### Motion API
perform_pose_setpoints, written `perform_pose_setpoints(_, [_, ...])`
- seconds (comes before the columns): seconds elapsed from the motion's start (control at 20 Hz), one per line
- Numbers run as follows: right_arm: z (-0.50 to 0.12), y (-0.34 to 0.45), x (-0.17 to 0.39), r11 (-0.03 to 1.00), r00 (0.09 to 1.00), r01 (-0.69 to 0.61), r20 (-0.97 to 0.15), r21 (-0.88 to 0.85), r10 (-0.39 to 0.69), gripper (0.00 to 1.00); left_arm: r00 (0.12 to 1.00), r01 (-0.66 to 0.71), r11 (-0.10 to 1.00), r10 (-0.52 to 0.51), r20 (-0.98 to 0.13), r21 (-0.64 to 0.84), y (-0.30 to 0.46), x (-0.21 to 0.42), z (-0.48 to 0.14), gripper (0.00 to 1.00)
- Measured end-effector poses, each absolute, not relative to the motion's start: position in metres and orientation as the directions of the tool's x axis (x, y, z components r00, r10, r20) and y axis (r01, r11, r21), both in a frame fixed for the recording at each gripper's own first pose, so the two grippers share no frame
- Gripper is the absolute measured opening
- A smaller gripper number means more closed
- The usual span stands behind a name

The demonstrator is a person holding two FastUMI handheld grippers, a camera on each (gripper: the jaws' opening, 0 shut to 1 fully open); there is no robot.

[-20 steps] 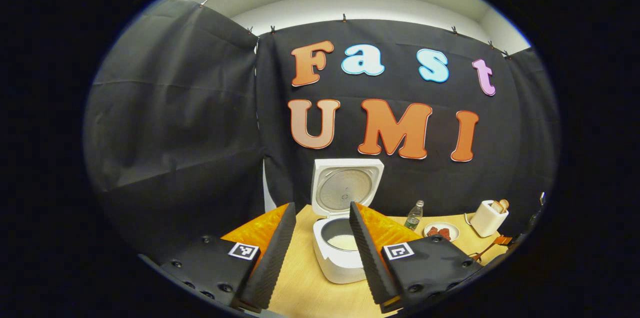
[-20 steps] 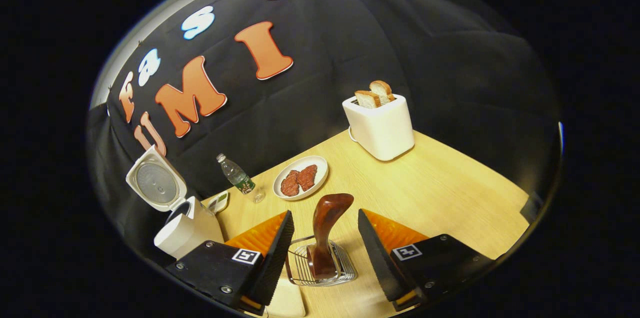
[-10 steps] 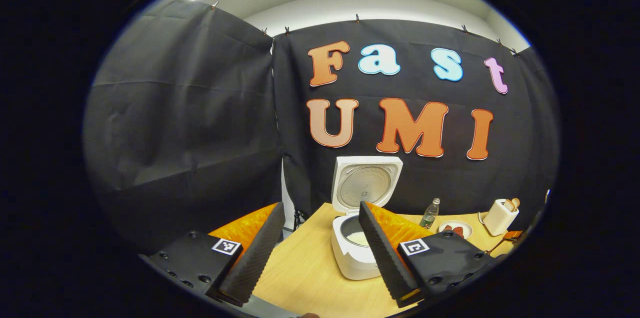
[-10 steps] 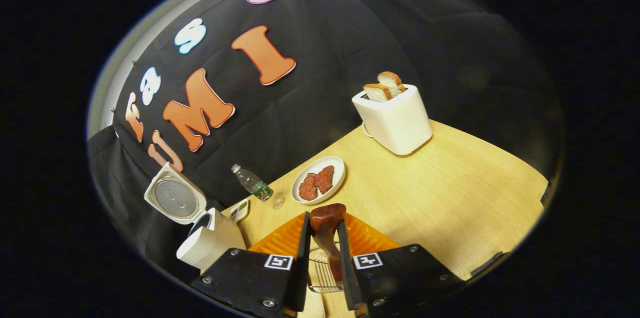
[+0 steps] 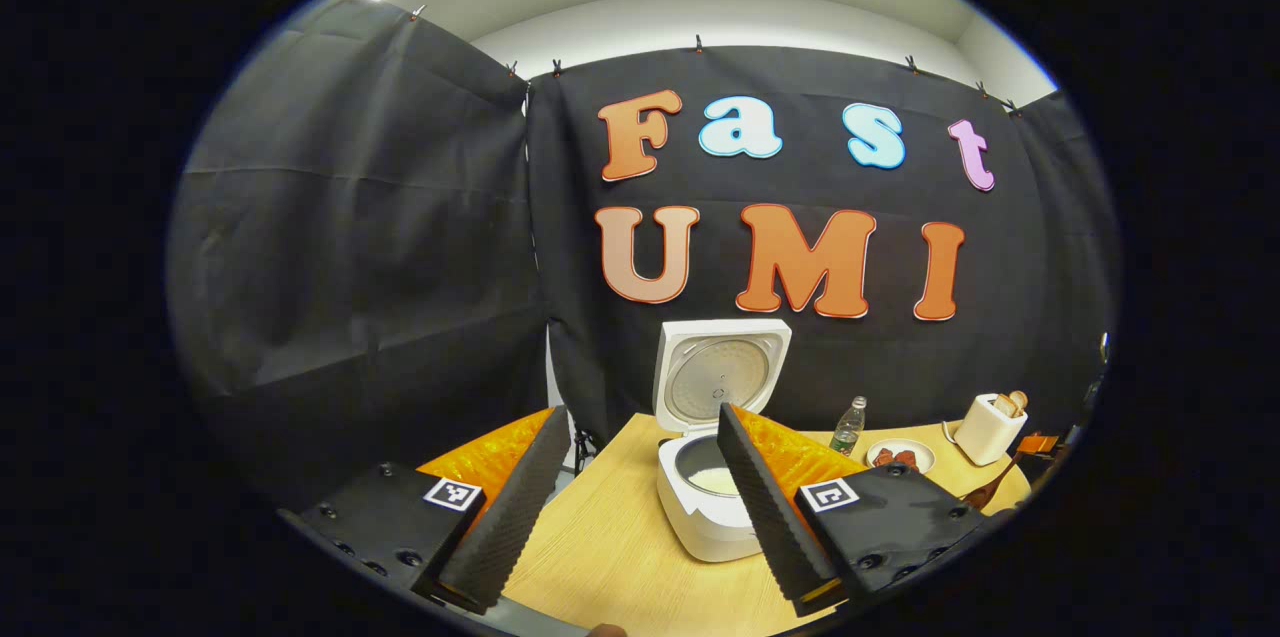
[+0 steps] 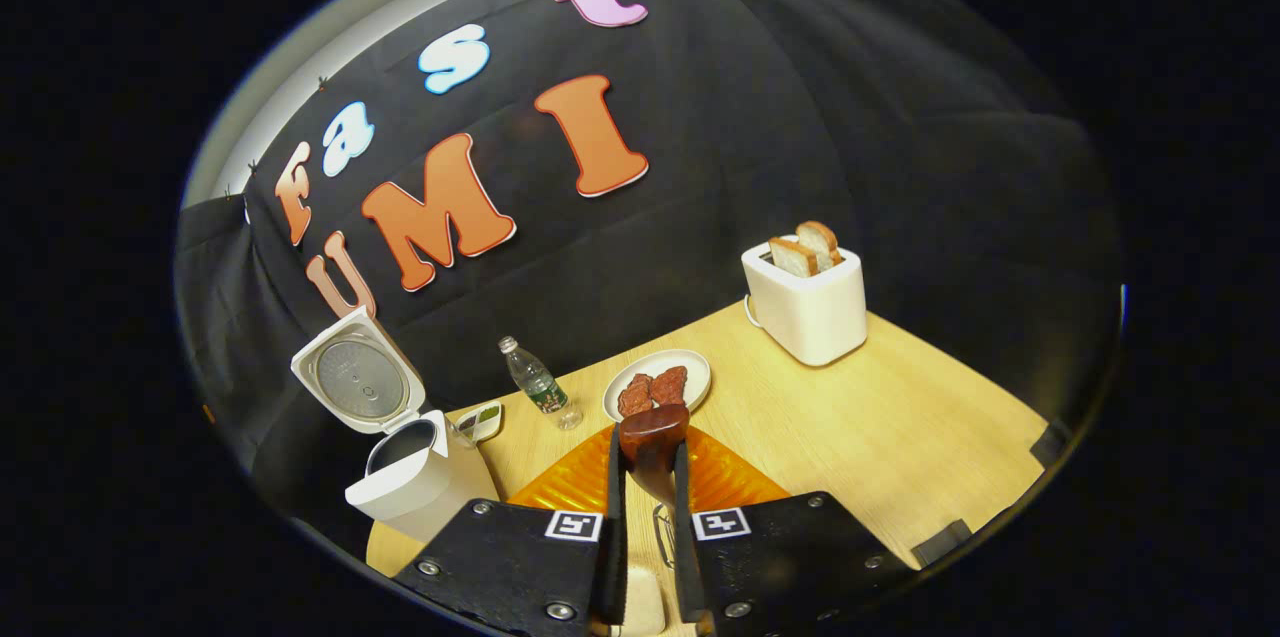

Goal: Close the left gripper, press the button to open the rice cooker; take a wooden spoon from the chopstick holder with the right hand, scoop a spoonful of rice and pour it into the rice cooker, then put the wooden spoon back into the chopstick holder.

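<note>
Colours I see from here
White rice cooker (image 5: 705, 517), reddish-brown wooden spoon (image 6: 652, 437), pale wood-grain desk (image 6: 880, 417), white toaster (image 6: 808, 305), browned-edged toast (image 6: 805, 249).

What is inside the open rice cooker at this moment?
In the left gripper view, the rice cooker has its lid up, and a pale layer, likely rice, lies on the pot's floor. The left tongs' finger covers the pot's right part, so that side cannot be judged.
</note>
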State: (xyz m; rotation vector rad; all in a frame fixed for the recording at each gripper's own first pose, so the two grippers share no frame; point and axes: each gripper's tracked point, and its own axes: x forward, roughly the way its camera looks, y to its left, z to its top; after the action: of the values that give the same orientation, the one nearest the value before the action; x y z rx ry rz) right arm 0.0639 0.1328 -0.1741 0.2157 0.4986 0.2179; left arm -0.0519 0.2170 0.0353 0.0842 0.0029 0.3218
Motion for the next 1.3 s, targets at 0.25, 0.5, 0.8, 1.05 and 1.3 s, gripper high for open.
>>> perform_pose_setpoints(0.25, [-0.126, 0.176, 0.024, 0.942, 0.873, -0.205, -0.385, 0.266, 0.298, 0.18, 0.966, -0.257, 0.963, 0.258, -0.001, 0.076, 0.231, -0.046, 0.036, 0.99])
perform_pose_setpoints(0.5, [-0.153, 0.229, -0.018, 0.929, 0.840, -0.288, -0.404, 0.231, 0.361, 0.19, 0.975, -0.222, 0.972, 0.224, -0.010, 0.075, 0.246, -0.042, 0.034, 0.99])
perform_pose_setpoints(0.8, [-0.230, 0.243, -0.033, 0.946, 0.798, -0.314, -0.516, 0.085, 0.311, 0.19, 0.975, -0.213, 0.971, 0.218, -0.031, 0.110, 0.269, -0.050, 0.026, 0.99])
perform_pose_setpoints(1.05, [-0.265, 0.243, -0.049, 0.949, 0.802, -0.315, -0.532, 0.006, 0.270, 0.19, 0.964, -0.257, 0.955, 0.264, -0.029, 0.149, 0.287, -0.061, 0.020, 1.00])
perform_pose_setpoints(1.3, [-0.269, 0.241, -0.070, 0.967, 0.826, -0.240, -0.506, 0.085, 0.250, 0.19, 0.963, -0.256, 0.959, 0.264, -0.053, 0.120, 0.290, -0.066, 0.009, 1.00])
